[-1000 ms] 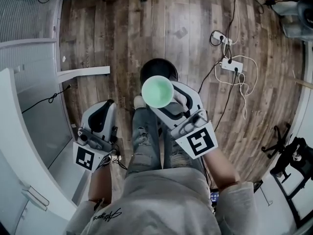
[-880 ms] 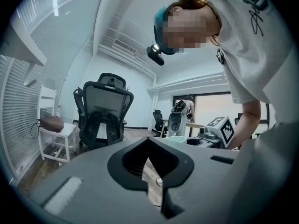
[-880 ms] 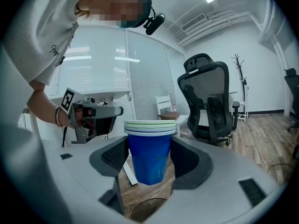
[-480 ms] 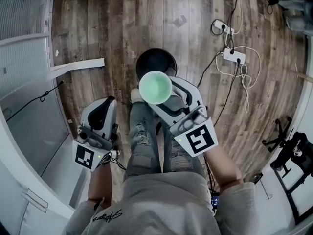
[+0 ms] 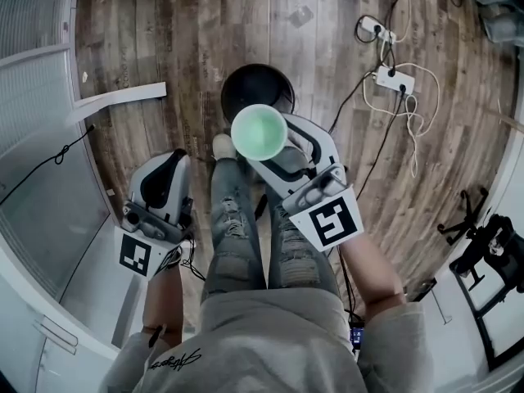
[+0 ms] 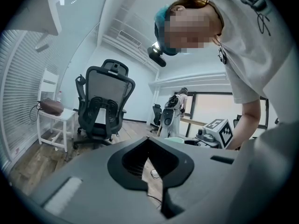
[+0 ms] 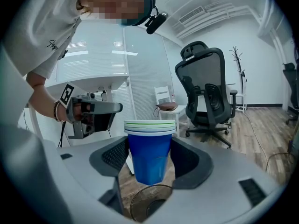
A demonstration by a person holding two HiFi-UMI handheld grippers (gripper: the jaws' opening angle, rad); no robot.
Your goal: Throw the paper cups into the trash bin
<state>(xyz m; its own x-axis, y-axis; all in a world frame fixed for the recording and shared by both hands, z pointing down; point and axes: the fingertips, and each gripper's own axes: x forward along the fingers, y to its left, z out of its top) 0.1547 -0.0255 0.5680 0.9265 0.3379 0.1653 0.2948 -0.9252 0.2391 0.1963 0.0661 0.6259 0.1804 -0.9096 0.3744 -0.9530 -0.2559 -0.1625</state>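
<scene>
We are gripping stacked paper cups (image 7: 149,155) in the right claw (image 5: 268,147) above the trash bin (image 5: 244,88); the left claw (image 6: 152,148) is hanging narrow and empty.

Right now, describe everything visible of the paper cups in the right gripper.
The paper cups are a nested stack: a blue outer cup with several pale rims layered at the top, and a green inside in the head view. They look like smooth coated paper, undented. The stack stands upright, clamped at its sides between the jaws of the right gripper, clear of the floor, with the round black trash bin below it.
</scene>
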